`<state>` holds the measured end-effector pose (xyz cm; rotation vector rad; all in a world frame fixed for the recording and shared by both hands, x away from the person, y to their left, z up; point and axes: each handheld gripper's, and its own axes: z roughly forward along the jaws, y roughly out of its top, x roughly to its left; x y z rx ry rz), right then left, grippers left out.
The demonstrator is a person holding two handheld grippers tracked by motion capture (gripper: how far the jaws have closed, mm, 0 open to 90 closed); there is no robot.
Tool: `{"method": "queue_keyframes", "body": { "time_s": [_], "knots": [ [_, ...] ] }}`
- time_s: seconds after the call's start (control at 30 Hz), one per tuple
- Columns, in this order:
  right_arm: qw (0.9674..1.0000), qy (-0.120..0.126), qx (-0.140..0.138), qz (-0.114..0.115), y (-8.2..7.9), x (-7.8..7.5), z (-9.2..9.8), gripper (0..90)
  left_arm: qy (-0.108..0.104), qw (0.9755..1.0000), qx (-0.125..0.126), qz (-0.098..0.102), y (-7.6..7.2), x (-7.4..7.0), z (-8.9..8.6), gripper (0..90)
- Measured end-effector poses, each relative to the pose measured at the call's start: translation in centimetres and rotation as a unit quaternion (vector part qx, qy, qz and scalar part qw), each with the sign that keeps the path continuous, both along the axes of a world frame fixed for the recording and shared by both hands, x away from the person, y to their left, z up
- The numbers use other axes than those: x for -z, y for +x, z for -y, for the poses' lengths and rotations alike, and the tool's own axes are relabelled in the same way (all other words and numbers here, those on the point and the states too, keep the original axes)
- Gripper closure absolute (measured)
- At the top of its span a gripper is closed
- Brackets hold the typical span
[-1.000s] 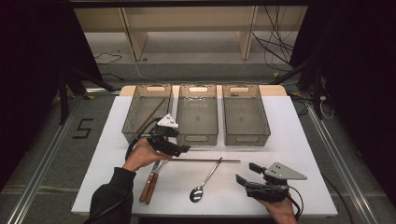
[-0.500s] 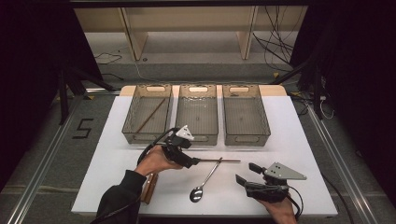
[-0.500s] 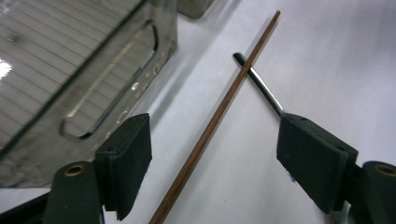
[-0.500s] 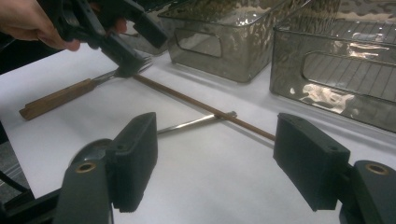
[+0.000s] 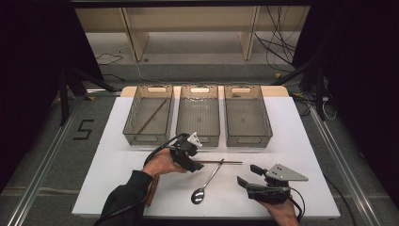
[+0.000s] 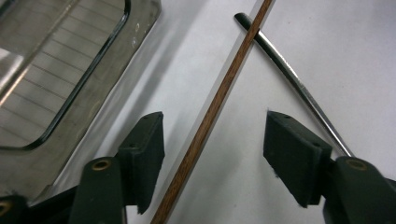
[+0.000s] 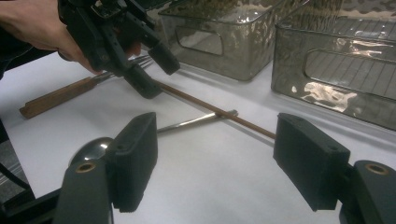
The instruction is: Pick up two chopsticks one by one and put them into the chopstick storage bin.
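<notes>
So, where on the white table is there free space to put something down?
Free: the table right of the right bin, and the strip left of the left bin. Crowded: the front middle, where the chopstick crosses the spoon between the left gripper and right gripper.

Both grippers are matte black: the left gripper point(image 5: 194, 165) carries a small white block on top and a looping black cable; the right gripper point(image 5: 248, 175) is topped by a grey three-cornered plate. Each jaw ends in a thick rectangular black pad point(image 6: 144, 156) above a brass-ringed screw hole. The person's left arm wears a black sleeve point(image 5: 123, 200)
</notes>
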<state>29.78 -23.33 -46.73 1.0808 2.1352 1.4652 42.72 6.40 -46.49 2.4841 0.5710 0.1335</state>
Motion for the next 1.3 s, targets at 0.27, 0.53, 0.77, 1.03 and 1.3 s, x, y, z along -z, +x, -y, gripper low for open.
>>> {"method": "queue_keyframes", "body": {
  "time_s": [0.27, 0.53, 0.77, 1.03, 1.3],
  "knots": [
    [1.0, 0.0, -0.001, 0.0, 0.0, 0.0, -0.1, 31.2, 0.005, 0.9999, 0.01, -0.004, 0.6, 0.6, 0.2, 46.4],
    [1.0, 0.0, -0.001, -0.001, 0.0, 0.1, -0.1, 31.2, 0.012, 0.9996, 0.026, -0.003, 0.6, 0.9, 0.5, 55.9],
    [1.0, -0.001, -0.002, -0.001, 0.0, 0.1, -0.1, 31.2, 0.021, 0.9989, 0.04, 0.008, 0.2, 0.9, 0.8, 63.4],
    [1.0, -0.001, -0.002, -0.003, 0.0, 0.1, -0.1, 31.3, 0.026, 0.9971, 0.069, 0.016, -0.2, 0.9, 0.9, 74.5],
    [1.0, -0.002, -0.001, -0.003, 0.0, 0.1, 0.0, 31.4, 0.025, 0.995, 0.095, 0.019, -0.4, 0.9, 0.9, 82.8]
  ]
}}
